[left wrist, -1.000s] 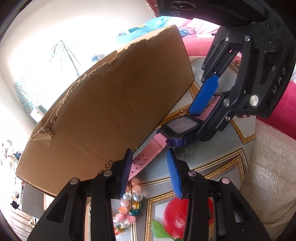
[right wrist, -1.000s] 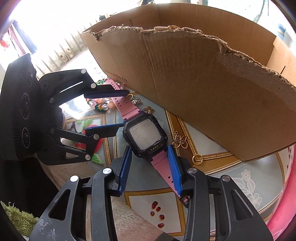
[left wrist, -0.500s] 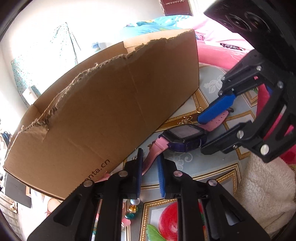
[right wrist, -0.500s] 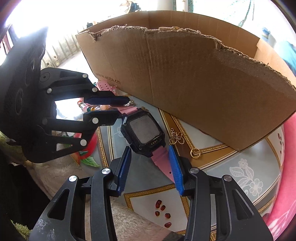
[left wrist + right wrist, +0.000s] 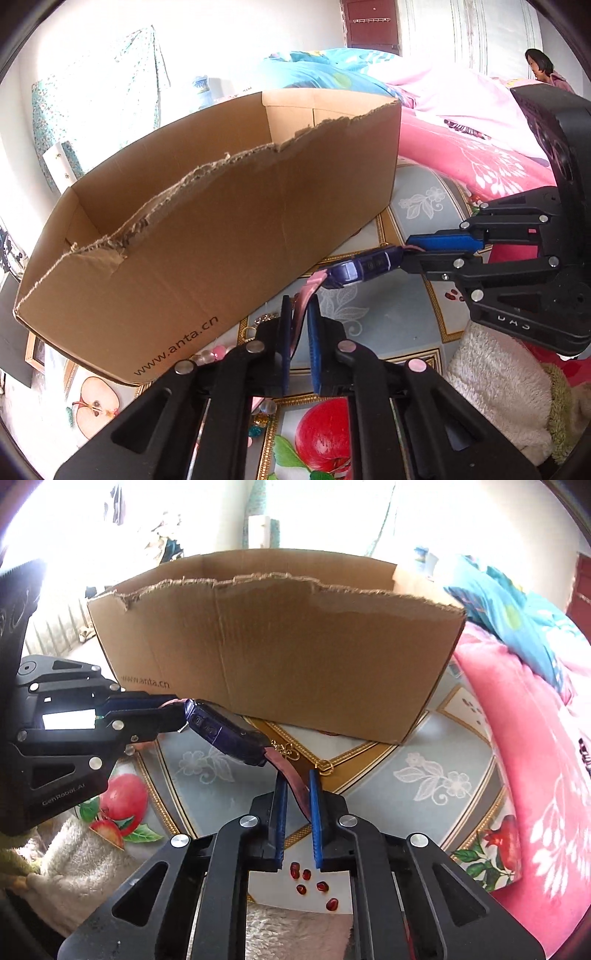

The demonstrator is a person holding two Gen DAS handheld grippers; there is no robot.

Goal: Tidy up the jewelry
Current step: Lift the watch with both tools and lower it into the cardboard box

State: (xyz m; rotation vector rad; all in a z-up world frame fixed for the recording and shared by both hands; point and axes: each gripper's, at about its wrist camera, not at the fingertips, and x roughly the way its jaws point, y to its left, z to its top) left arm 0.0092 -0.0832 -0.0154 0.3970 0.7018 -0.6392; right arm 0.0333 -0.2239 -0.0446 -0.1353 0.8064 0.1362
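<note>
My left gripper (image 5: 296,332) has its ribbed blue pads pressed in on one end of the pink rubbery strap of the watch (image 5: 364,266), and my right gripper (image 5: 296,801) pinches the other end of the strap the same way — so the watch hangs between my two claws, lifted clear of the tablecloth (image 5: 424,775). Its case is a chunky dark-blue block with small side buttons, tilted so I see its edge rather than its face.

Just behind it stands the cardboard box (image 5: 229,236), plain brown corrugated board with a ragged, torn upper rim and "www.anta.cn" printed low on the near wall; the top is open.

The tablecloth is glossy, printed with grey floral panels, gold braid borders and red fruit. On it, near the foot of the box, lie thin gold-coloured trinkets (image 5: 286,749) — a small ring beside them — and under my left claw a cluster of round pearly and coloured beads (image 5: 212,355). A shaggy cream towel (image 5: 498,380) sits at the table's edge.
</note>
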